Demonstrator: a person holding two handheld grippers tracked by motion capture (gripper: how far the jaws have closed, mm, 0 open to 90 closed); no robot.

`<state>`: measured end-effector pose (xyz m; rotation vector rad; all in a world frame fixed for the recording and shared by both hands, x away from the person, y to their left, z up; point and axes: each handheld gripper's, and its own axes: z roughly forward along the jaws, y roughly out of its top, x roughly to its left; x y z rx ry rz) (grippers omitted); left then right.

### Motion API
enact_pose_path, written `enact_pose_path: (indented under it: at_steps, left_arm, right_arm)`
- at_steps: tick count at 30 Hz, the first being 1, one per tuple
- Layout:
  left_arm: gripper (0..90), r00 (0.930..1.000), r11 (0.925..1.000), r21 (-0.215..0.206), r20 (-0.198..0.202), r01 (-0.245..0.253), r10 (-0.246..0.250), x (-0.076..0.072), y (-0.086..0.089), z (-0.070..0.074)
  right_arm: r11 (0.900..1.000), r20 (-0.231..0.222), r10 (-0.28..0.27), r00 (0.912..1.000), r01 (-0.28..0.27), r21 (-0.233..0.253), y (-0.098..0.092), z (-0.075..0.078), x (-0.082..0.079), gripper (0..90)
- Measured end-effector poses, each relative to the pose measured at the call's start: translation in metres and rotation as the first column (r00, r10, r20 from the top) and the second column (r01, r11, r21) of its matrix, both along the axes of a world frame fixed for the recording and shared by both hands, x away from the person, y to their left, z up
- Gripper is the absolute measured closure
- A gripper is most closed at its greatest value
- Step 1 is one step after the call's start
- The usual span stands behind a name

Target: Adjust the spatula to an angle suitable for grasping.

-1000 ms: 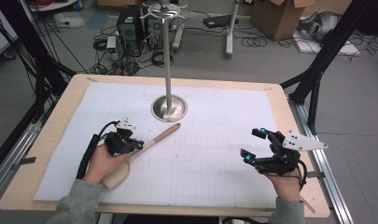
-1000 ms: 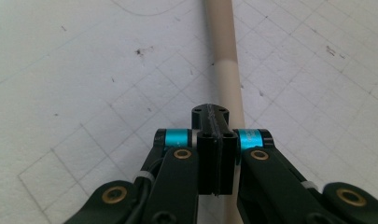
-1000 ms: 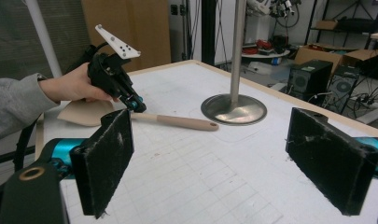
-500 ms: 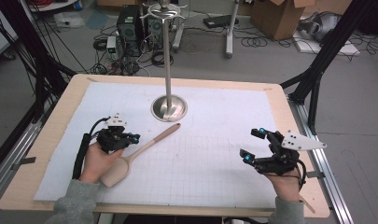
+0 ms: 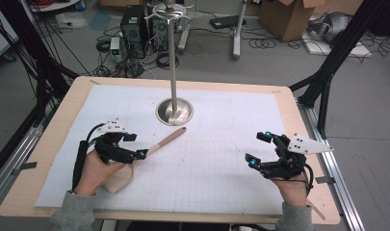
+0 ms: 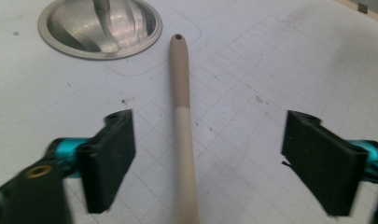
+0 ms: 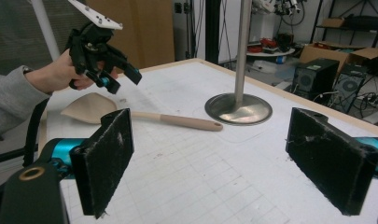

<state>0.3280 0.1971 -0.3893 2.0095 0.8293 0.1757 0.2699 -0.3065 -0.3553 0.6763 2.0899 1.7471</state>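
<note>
A light wooden spatula (image 5: 156,146) lies flat on the white grid mat, its handle tip near the stand's base and its blade under the person's left hand. My left gripper (image 5: 136,145) hovers open over the handle. In the left gripper view the handle (image 6: 182,116) runs up between the wide-apart jaws without touching them. My right gripper (image 5: 258,148) stands open over bare mat at the right, nothing between its pads (image 7: 105,158). The right gripper view also shows the spatula (image 7: 177,120) and the left gripper (image 7: 113,77) held above its blade.
A metal stand with a round base (image 5: 175,111) and a tall pole (image 5: 172,57) rises at the mat's far middle. The wooden table edge (image 5: 183,216) frames the mat. Computers, cables and boxes lie on the floor beyond.
My left gripper has shifted slightly left and back along the spatula handle, still open. The right gripper and the spatula have stayed put.
</note>
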Motion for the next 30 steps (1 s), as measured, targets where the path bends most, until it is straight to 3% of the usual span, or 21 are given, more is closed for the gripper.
enact_pose_path:
  at_steps: [1, 2, 6, 17, 22, 25, 30]
  left_arm:
    - [9.7, 0.9987, 0.9999, -0.010, -0.049, 0.009, -0.010, 0.0028, 0.0004, -0.0004]
    - [3.6, 0.9985, 0.9999, -0.006, -0.053, 0.009, -0.010, 0.0033, 0.0006, 0.0000]
    - [1.7, 0.9996, 0.9997, -0.008, -0.015, 0.022, -0.022, -0.0008, -0.0009, 0.0029]
    - [1.7, 0.9994, 0.9997, 0.021, 0.031, 0.013, -0.013, -0.0029, -0.0022, -0.0004]
    - [1.8, 0.9994, 0.9995, 0.027, 0.031, 0.015, -0.015, -0.0019, -0.0039, -0.0019]
    - [1.8, 0.9987, 0.9989, 0.044, 0.048, 0.017, -0.019, -0.0032, -0.0051, -0.0035]
    - [1.8, 0.9978, 0.9991, 0.038, 0.063, 0.018, -0.020, -0.0033, -0.0030, -0.0051]
  right_arm:
    - [1.000, -0.004, 0.000, 1.0000, 0.000, -0.001, 0.0003, 0.0000, -0.0001, 14.1]
    - [1.000, -0.002, 0.002, 1.0000, -0.002, -0.002, 0.0009, -0.0001, 0.0002, 14.1]
    - [1.000, -0.003, 0.004, 1.0000, -0.004, -0.005, 0.0020, -0.0001, 0.0005, 14.1]
    - [1.000, -0.004, 0.014, 0.9999, -0.014, -0.015, 0.0057, 0.0000, 0.0008, 14.1]
    - [1.000, -0.007, 0.018, 0.9998, -0.018, -0.020, 0.0065, -0.0003, 0.0010, 14.1]
    - [1.000, -0.006, 0.021, 0.9998, -0.021, -0.019, 0.0060, -0.0002, 0.0000, 14.1]
    - [1.000, -0.002, 0.017, 0.9998, -0.017, -0.011, 0.0053, 0.0004, -0.0004, 14.1]
